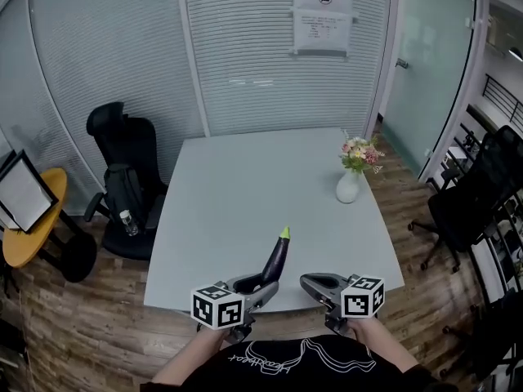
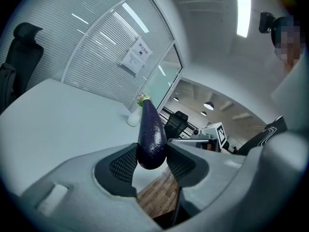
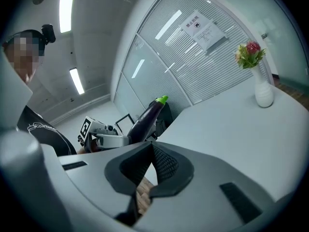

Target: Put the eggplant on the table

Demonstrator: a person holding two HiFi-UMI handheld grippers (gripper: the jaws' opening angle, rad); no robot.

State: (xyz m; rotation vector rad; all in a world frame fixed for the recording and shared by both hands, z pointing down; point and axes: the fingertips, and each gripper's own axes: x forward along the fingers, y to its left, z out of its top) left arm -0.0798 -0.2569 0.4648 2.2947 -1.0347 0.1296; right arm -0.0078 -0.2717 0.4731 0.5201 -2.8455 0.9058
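Mostly, what stays hidden is the lower end of the eggplant. In the head view its thick end disappears behind the left gripper, and the person's arms are cut off by the bottom edge. From that view alone I cannot tell if the eggplant touches the table.

The left gripper view settles the grip. The jaws are closed only as far as the eggplant allows, and the ribbed pads press on both sides of its rounded dark purple end. Wooden floorboards show through the gap below that end. The eggplant stands nearly upright out of the left gripper, over the near edge of the table. Its green stem points up and away from the person.

The right gripper is just beside the left one, also at the near edge. Its own view shows the jaws brought together at the tips with nothing between them. A sliver of floor shows below the right gripper. The same view catches the eggplant from the side, tilted, with the green tip uppermost.

A white vase of flowers stands well apart on the far right of the table. A black office chair sits off the left side.
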